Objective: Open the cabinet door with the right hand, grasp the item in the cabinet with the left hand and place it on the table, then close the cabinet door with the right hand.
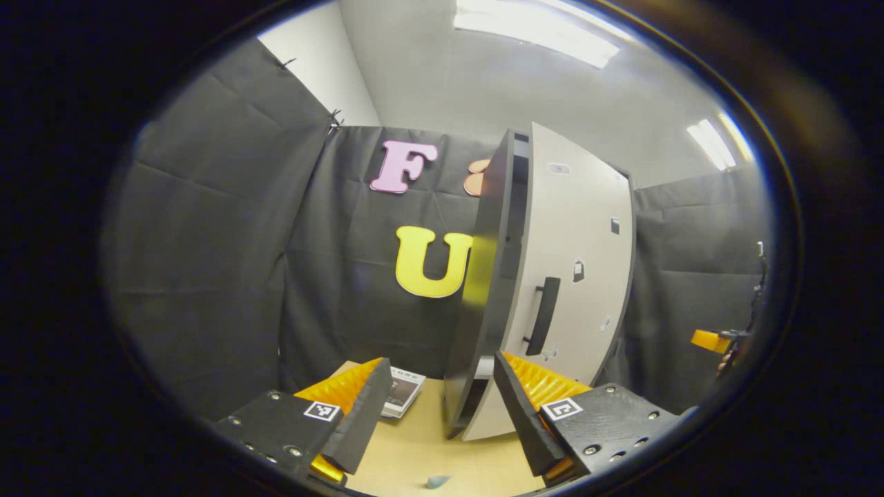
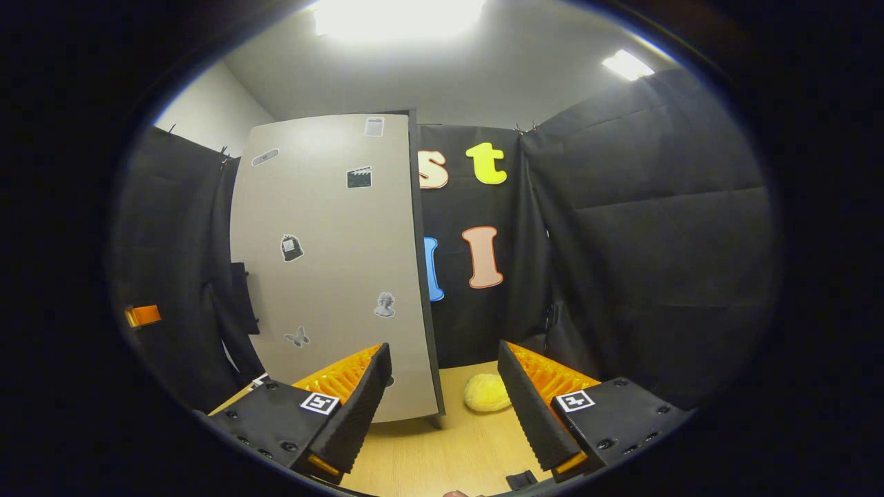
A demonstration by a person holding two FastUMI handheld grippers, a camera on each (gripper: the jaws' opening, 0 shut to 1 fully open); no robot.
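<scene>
1 cabinet (image 2: 331, 276), 1 yellow item (image 2: 487, 393), 1 booklet (image 1: 404, 389), 2 claws (image 1: 438, 414) (image 2: 445, 407).

Probably lab booth: black cloth walls (image 2: 656, 207), ceiling light panels (image 1: 539, 27).

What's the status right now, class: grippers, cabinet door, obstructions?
Left gripper, right gripper open, empty. Cabinet door slightly ajar. Booklet on the table, off to the side.

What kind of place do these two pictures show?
Probably an indoor recording booth, not a real home: black cloth walls hang on all sides, a small cabinet stands on a wooden table, and ceiling lights shine above.
</scene>
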